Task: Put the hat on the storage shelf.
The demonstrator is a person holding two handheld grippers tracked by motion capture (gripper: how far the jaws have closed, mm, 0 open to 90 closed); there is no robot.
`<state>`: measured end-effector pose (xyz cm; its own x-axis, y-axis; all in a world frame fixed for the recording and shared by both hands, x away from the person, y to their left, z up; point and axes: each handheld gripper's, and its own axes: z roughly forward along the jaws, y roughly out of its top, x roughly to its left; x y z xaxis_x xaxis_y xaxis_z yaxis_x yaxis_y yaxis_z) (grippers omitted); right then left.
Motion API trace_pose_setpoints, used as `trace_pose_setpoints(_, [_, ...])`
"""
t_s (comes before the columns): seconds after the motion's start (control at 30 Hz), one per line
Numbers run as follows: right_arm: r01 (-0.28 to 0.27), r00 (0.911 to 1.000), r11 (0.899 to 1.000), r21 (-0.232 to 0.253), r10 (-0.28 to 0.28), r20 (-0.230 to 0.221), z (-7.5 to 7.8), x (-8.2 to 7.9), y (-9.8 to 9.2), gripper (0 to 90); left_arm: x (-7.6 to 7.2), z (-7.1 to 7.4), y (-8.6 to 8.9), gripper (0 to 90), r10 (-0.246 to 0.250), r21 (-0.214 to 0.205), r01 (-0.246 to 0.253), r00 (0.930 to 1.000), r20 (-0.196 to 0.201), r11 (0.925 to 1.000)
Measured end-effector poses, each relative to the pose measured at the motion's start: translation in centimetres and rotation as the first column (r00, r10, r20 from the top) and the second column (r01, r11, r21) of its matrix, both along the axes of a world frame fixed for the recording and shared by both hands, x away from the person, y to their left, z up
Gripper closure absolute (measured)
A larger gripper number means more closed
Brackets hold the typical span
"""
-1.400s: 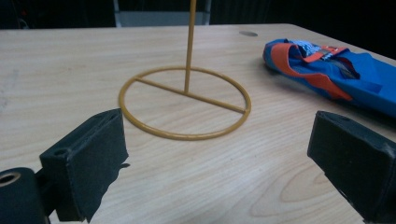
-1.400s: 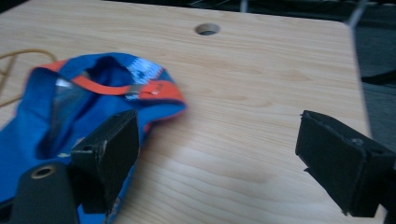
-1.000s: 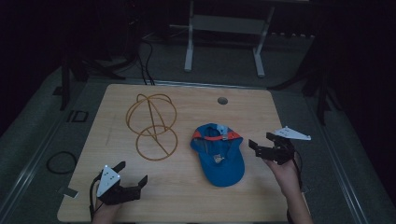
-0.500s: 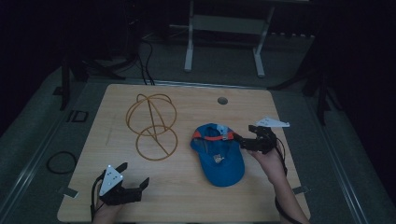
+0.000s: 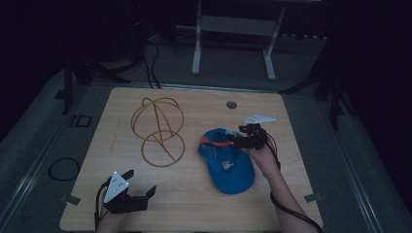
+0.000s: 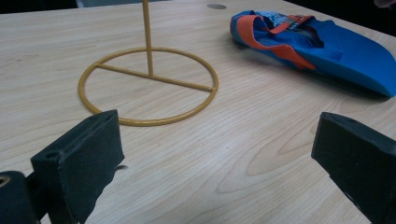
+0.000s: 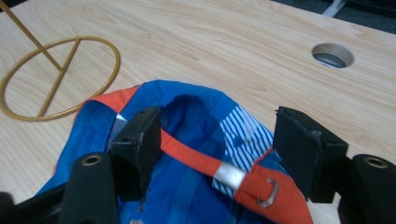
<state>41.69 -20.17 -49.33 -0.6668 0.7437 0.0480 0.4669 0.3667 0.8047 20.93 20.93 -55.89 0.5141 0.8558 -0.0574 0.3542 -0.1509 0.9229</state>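
Your right claw sits over the back of the blue fabric cap with an orange strap, which lies upside down, opening upward, on the right half of the pale wood-grain worktop. In the right gripper view the two black block-shaped jaws straddle the cap's rear band: the left pad touches the orange strap where it meets the blue cloth, while the right pad stands clear of the fabric beside the blue-and-white striped lining. The jaws have just been closing, with the strap between them, but they do not yet pinch it; the gap is middling. The strap is flat woven webbing with a silvery reflective patch and a small metal hook near its end.

Your left claw rests low at the near left edge of the worktop, jaws spread wide with nothing between them. Its view looks across bare wood toward the gold wire stand, whose flat ring base with a crossbar and a thin upright rod lies on the surface.

From above, that stand shows a globe of thin wire hoops over the ring base, left of the cap and apart from it. A small round grommet hole is cut in the far side of the worktop.
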Motion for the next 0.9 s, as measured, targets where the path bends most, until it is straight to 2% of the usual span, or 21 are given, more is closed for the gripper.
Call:
trace_pose_setpoints(0.07, [-0.007,0.9999,1.000,0.000,0.007,-0.007,-0.2,0.3,0.2,34.3,0.0,0.0,0.0,2.4,-0.003,-0.002,0.003,1.0000,-0.002,1.0000])
trace_pose_setpoints(0.2, [-0.021,0.9998,0.999,-0.047,0.021,-0.005,-0.7,1.6,0.8,37.5,0.1,-0.1,0.0,2.4,-0.007,0.002,0.007,0.9999,-0.012,1.0000])
trace_pose_setpoints(0.33, [-0.003,0.9998,0.995,-0.096,0.001,-0.020,-1.7,2.9,1.1,38.1,0.0,-0.1,-0.1,2.4,-0.017,0.001,0.017,0.9997,-0.014,0.9998])
trace_pose_setpoints(0.43, [0.007,0.9994,0.993,-0.115,-0.011,-0.033,-2.4,3.5,1.1,38.1,0.0,-0.1,-0.1,2.4,-0.014,0.005,0.014,0.9998,-0.011,0.9999])
trace_pose_setpoints(0.5, [0.030,0.9975,0.991,-0.127,-0.038,-0.060,-3.6,4.1,1.0,38.0,0.0,-0.1,-0.1,2.4,-0.015,0.001,0.015,0.9998,-0.014,0.9999])
trace_pose_setpoints(0.67, [0.042,0.9941,0.985,-0.169,-0.058,-0.092,-5.4,4.2,1.2,38.4,-0.1,0.0,-0.2,2.4,-0.020,-0.003,0.020,0.9998,-0.009,0.9998])
trace_pose_setpoints(0.8, [0.033,0.9944,0.978,-0.206,-0.053,-0.092,-5.9,4.1,1.4,40.8,-0.1,-0.1,-0.3,2.4,-0.016,-0.001,0.016,0.9998,-0.011,0.9999])
trace_pose_setpoints(0.9, [0.022,0.9943,0.977,-0.214,-0.043,-0.098,-6.1,4.0,1.6,43.9,-0.1,-0.1,-0.2,2.4,-0.010,-0.001,0.010,0.9999,-0.012,0.9999])
